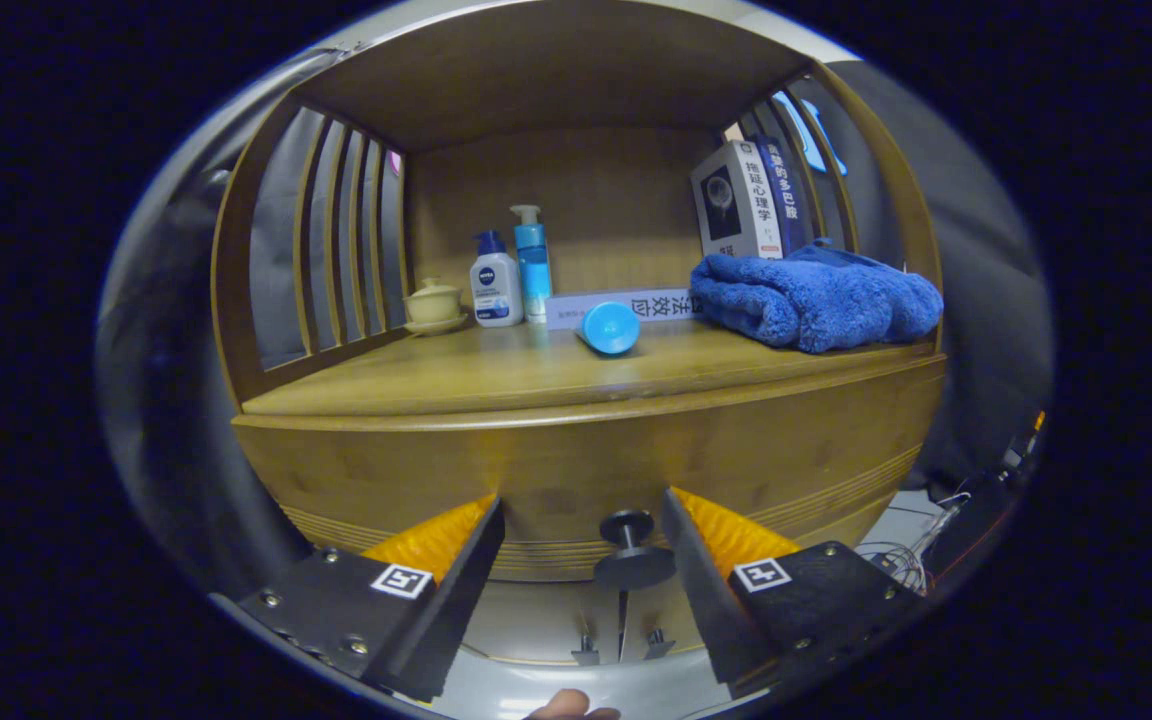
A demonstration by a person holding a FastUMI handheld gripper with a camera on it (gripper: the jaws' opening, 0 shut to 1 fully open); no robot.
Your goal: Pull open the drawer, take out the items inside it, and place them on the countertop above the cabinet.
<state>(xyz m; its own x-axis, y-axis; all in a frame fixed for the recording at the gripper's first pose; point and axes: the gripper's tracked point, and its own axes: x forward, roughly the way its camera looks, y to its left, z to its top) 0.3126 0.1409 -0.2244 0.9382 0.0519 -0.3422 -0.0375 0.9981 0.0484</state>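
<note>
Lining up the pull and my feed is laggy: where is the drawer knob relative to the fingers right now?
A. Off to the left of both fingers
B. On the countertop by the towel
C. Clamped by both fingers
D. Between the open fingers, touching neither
D: the knob sits in the gap between the spread fingers of the gripper, on the drawer, with space showing on each side of it.

The blue towel (816, 298) hides the books' (751, 200) lower ends; the flat book (616, 305) behind seems partly covered.
</note>
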